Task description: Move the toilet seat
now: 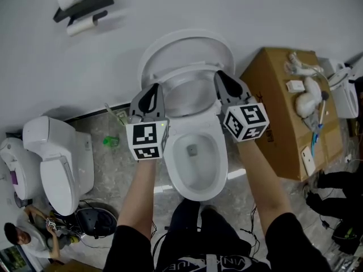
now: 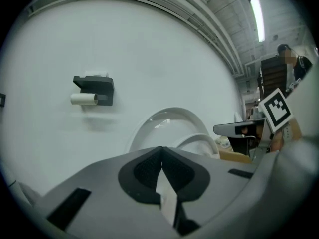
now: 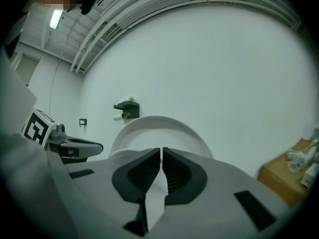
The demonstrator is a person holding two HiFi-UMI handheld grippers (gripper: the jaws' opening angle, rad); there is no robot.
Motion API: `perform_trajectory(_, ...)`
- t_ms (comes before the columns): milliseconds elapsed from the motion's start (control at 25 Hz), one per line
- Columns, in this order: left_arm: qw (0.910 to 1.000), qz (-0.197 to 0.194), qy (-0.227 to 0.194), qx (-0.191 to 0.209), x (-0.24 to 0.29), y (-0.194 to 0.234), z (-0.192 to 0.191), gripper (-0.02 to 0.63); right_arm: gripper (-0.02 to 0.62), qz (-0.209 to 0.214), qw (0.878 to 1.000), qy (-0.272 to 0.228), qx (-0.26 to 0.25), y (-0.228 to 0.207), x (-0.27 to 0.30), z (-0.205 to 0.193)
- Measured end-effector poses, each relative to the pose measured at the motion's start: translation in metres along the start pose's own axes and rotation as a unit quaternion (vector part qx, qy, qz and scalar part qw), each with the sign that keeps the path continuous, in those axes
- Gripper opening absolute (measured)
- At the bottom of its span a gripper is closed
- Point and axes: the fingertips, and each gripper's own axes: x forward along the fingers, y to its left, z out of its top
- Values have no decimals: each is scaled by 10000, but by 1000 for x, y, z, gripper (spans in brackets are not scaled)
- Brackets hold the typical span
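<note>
Here, both tools are pinched fully closed with nothing between the jaws. The left hand-held gripper (image 1: 152, 90) is just beside the left edge of the toilet seat (image 1: 187, 71), and the right hand-held gripper (image 1: 220, 77) is beside its right edge. The toilet seat stands half-raised over the bowl (image 1: 195, 171), in front of the upright lid (image 1: 187, 41) against the wall (image 1: 255, 10).
</note>
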Motion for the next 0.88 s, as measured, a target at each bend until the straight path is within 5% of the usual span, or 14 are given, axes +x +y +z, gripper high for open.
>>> perform_trajectory(160,9995,-21,1,-308,-13,-4,0,3,9,89,9999,89,-49,7,-18,-2)
perform_trajectory(640,9989,-52,235,-399,-93,-51,-13,3,8,636,9960,511,-374,41,-102,-11)
perform_trajectory(880,9994,11,322,-127,-139,-85,-10,3,8,791,9941,607,-429,51,-161,-7)
